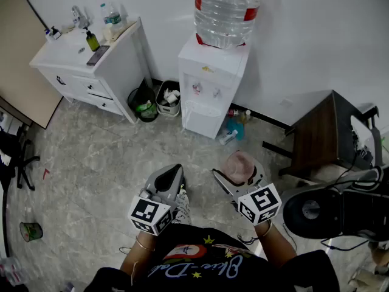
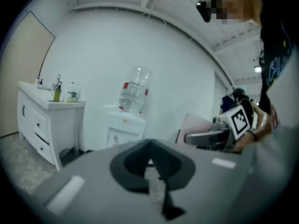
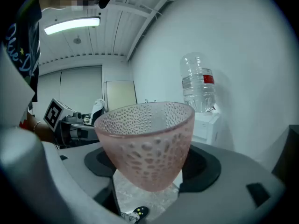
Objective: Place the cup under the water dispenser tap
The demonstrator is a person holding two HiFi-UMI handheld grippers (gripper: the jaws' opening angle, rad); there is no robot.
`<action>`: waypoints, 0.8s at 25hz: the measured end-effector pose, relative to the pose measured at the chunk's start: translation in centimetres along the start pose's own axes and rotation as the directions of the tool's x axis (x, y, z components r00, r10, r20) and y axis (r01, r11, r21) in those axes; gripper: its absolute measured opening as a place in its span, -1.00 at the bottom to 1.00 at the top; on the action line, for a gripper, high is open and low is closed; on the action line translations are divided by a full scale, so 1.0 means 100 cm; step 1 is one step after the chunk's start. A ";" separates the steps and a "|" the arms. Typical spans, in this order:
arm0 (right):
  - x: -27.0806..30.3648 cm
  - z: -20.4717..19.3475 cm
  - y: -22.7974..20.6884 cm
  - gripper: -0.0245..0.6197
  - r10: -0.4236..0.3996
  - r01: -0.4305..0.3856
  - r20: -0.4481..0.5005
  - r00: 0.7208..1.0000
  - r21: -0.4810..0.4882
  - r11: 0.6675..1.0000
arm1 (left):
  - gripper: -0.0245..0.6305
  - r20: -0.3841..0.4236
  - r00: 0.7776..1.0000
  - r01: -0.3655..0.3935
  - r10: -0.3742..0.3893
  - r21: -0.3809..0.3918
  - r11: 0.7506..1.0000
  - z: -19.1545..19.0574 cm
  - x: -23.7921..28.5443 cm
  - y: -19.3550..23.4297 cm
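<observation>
Before the water dispenser point(image 1: 206, 90), pink cup point(image 3: 147, 143) gripped in right tongs point(image 1: 237, 174)

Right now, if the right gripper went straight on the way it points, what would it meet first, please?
Holding the pink dimpled translucent cup, the right gripper has open grey floor ahead; then probably the white water dispenser, though depth is unclear.

We count one cup point(image 1: 238, 161), one water dispenser point(image 1: 206, 108) with one big bottle point(image 1: 225, 11) on top and two taps point(image 1: 196, 89) on its front, one white cabinet point(image 1: 115, 72), one phone point(image 1: 97, 55) lying on it, two bins point(image 1: 168, 100), one dark table point(image 1: 319, 135), and one left gripper point(image 1: 176, 170) and one right gripper point(image 1: 240, 170).
</observation>
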State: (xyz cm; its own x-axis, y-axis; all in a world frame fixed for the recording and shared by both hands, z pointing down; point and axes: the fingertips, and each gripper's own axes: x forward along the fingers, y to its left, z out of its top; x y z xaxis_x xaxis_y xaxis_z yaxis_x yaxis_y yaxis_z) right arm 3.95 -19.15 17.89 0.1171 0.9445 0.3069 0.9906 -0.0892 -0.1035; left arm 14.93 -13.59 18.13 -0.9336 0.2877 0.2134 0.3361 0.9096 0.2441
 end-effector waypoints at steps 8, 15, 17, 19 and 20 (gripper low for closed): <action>0.172 0.035 -0.065 0.25 -0.014 0.013 -0.019 1.000 -0.024 1.000 | -0.94 -0.046 0.999 -0.008 0.006 -0.036 0.999 0.016 0.106 0.146; 0.281 -0.028 -0.133 0.24 -0.156 0.156 0.019 0.988 0.037 0.987 | -0.94 -0.112 0.993 0.031 -0.042 -0.102 0.994 -0.039 0.186 0.204; 0.320 -0.066 -0.161 0.25 -0.172 0.172 -0.003 0.985 0.030 0.985 | -0.94 -0.124 0.992 0.016 -0.033 -0.132 0.991 -0.069 0.214 0.221; 0.347 -0.105 -0.182 0.25 -0.184 0.184 -0.022 0.983 0.029 0.982 | -0.94 -0.145 0.989 -0.002 -0.019 -0.149 0.989 -0.103 0.230 0.231; 0.358 -0.124 -0.189 0.25 -0.185 0.185 -0.027 0.982 0.020 0.982 | -0.94 -0.154 0.988 -0.012 -0.010 -0.146 0.989 -0.119 0.235 0.235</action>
State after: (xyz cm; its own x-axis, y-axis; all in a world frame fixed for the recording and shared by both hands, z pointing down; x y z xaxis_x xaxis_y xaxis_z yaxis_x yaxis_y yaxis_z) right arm -9.68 12.46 42.53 -0.0662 0.9357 0.3465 0.9935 0.0940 -0.0641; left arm 2.33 11.00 40.11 -0.9068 0.2286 0.3543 0.3621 0.8527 0.3766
